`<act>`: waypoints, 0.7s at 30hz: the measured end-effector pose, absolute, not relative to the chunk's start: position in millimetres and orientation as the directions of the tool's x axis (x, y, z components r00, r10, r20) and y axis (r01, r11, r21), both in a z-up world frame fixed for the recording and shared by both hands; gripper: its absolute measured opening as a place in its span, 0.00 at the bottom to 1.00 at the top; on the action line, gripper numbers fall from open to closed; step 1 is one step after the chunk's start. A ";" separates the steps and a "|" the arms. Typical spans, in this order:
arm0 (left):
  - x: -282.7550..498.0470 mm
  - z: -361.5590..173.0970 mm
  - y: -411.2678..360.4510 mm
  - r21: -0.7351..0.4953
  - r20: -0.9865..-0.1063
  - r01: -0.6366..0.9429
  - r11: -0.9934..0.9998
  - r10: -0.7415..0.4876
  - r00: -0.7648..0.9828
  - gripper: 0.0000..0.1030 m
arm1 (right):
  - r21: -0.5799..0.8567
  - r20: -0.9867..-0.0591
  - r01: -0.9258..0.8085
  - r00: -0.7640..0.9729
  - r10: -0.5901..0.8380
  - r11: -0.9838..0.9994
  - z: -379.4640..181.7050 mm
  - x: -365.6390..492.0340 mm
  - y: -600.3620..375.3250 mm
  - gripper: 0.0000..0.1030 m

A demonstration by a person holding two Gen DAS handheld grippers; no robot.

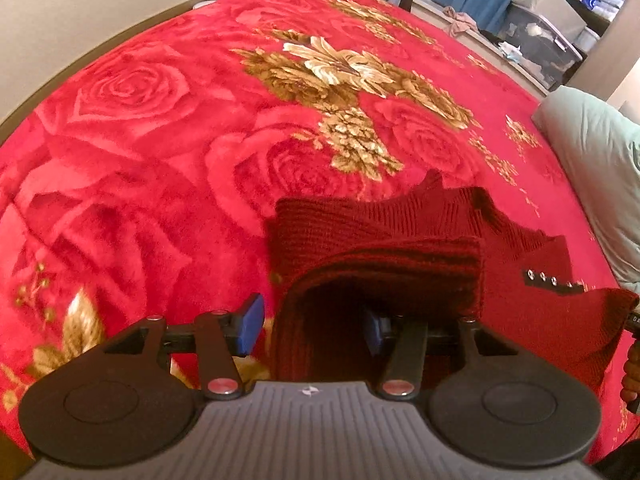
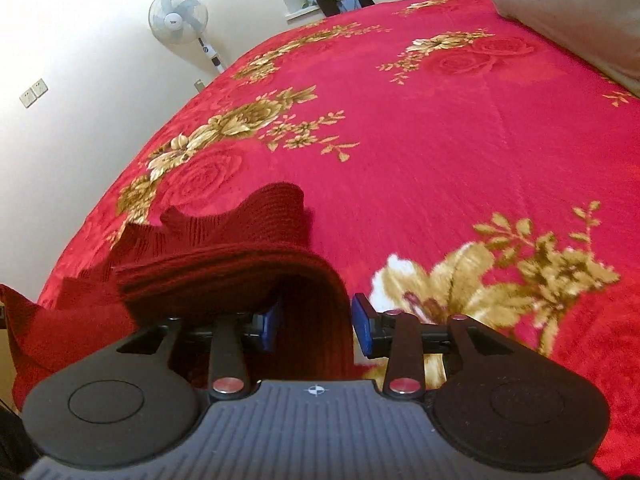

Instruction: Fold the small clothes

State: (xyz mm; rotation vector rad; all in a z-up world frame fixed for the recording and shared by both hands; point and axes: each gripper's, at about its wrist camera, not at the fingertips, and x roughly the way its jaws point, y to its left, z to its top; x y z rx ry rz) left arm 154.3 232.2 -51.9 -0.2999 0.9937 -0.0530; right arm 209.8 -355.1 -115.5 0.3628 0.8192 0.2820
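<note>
Here the dark red knitted sweater (image 1: 380, 240) lies on the red flowered blanket (image 1: 160, 140), at its near edge, and a fold is just being laid down. The left gripper (image 1: 316, 328) stands spread: one blue pad is clear of the knit, the other sits under a draped fold, so nothing is pinched. The right gripper (image 2: 316, 326) is likewise spread, with a strip of sweater hanging loose between its pads. The next move, I judge, calls for drawing both grippers free without dragging the fold, then smoothing or folding again. Only the left view shows the pillow (image 1: 592, 168) beside the sweater; only the right shows the fan (image 2: 178, 16) beyond the blanket.
</note>
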 end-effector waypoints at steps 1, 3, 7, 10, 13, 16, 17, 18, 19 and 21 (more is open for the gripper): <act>157.8 -52.7 231.4 -0.271 -0.817 -0.090 0.958 -0.180 0.548 0.51 | 0.429 -0.651 -0.104 0.654 0.387 0.897 -116.5 213.2 -355.4 0.39; 162.3 -53.4 230.2 -0.271 -0.815 -0.079 0.959 -0.185 0.549 0.37 | 0.444 -0.639 -0.109 0.657 0.399 0.890 -117.8 217.6 -356.0 0.39; 165.6 -49.8 229.5 -0.277 -0.789 -0.039 0.960 -0.204 0.579 0.16 | 0.465 -0.616 -0.129 0.663 0.425 0.876 -118.7 225.2 -354.0 0.31; 161.7 -40.8 242.7 -0.323 -0.742 -0.078 0.943 -0.201 0.640 0.12 | 0.488 -0.557 -0.172 0.693 0.457 0.856 -111.5 228.2 -353.8 0.11; 159.3 -38.3 261.4 -0.354 -0.721 -0.182 0.917 -0.144 0.678 0.11 | 0.592 -0.441 -0.180 0.743 0.503 0.786 -102.2 229.1 -363.1 0.11; 168.5 -64.0 268.9 -0.294 -0.835 -0.303 0.906 -0.090 0.543 0.11 | 0.667 -0.471 -0.048 0.746 0.471 0.744 -112.0 242.2 -371.6 0.11; 170.7 -72.2 267.2 -0.286 -0.863 -0.312 0.906 -0.101 0.496 0.12 | 0.631 -0.534 -0.008 0.721 0.441 0.776 -118.5 246.9 -367.5 0.11; 171.6 -73.2 264.2 -0.276 -0.868 -0.305 0.911 -0.099 0.487 0.12 | 0.584 -0.604 0.032 0.685 0.408 0.811 -127.7 252.0 -361.5 0.11; 172.1 -70.0 259.8 -0.256 -0.862 -0.287 0.923 -0.084 0.499 0.12 | 0.572 -0.641 0.066 0.658 0.396 0.818 -136.3 255.1 -358.9 0.11; 172.4 -63.1 255.6 -0.261 -0.842 -0.262 0.929 -0.086 0.533 0.11 | 0.570 -0.651 0.082 0.652 0.388 0.818 -139.8 257.0 -356.8 0.11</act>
